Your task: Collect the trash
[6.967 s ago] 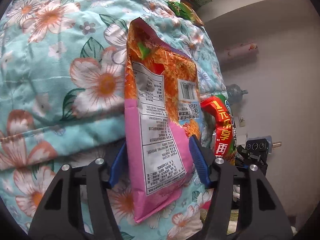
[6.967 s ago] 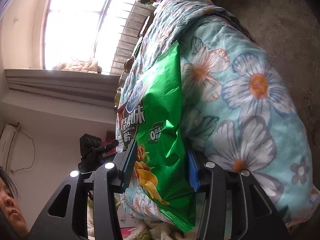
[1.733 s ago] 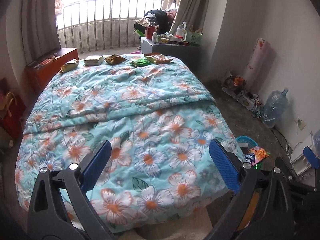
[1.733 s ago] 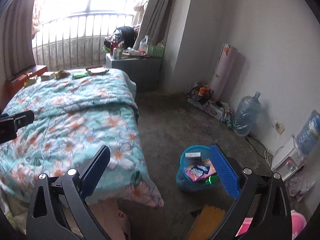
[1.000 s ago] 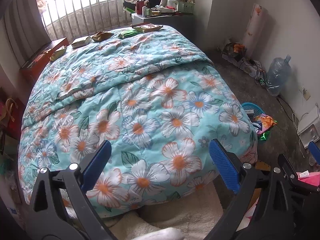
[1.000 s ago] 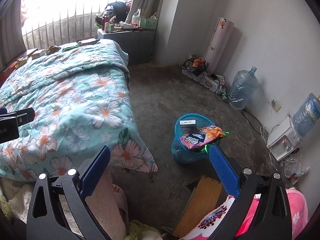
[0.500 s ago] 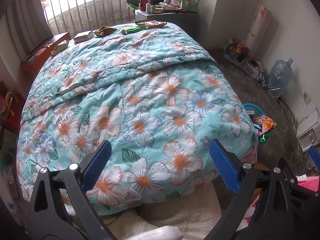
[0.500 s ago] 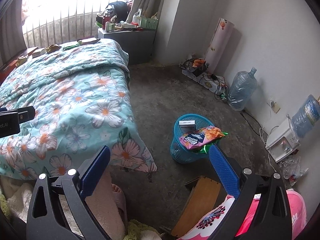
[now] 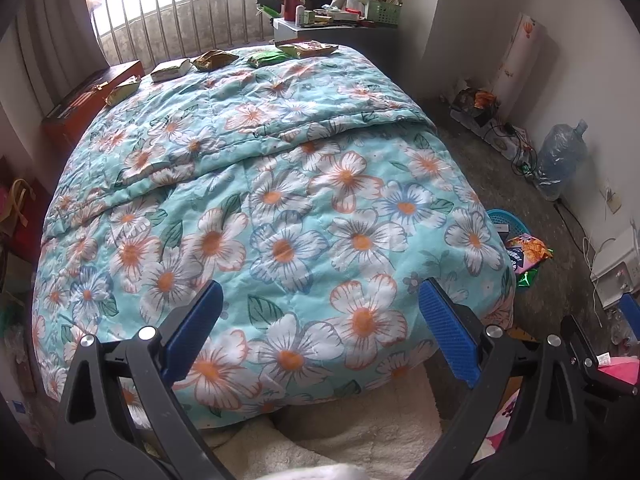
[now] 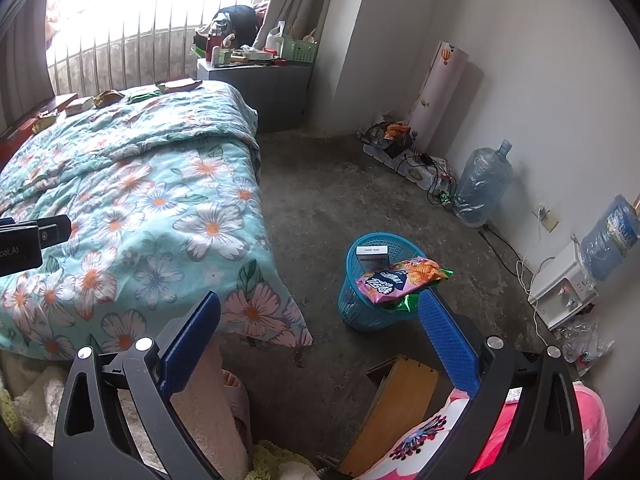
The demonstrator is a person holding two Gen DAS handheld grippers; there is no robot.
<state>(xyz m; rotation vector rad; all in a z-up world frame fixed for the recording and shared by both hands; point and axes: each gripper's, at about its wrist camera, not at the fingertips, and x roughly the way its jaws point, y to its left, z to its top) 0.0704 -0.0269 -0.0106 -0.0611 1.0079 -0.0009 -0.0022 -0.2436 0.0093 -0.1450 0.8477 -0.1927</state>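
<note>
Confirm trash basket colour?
Blue, with an open mesh wall: the trash basket on the floor beside the bed, clearest in the right wrist view.

Barred window [image 10: 140,32] admits strong daylight. Bare grey concrete floor [image 10: 332,200]. White plastered walls [image 10: 540,60]. Bed under turquoise floral quilt [image 9: 280,200]. Grey cabinet [image 10: 264,92] in far corner.

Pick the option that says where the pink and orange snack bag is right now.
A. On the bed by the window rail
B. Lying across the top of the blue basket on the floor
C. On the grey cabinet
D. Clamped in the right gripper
B. The pink and orange snack bag lies across the rim of the blue basket on the floor beside the bed, and the right gripper stands open with nothing between its fingers.
</note>
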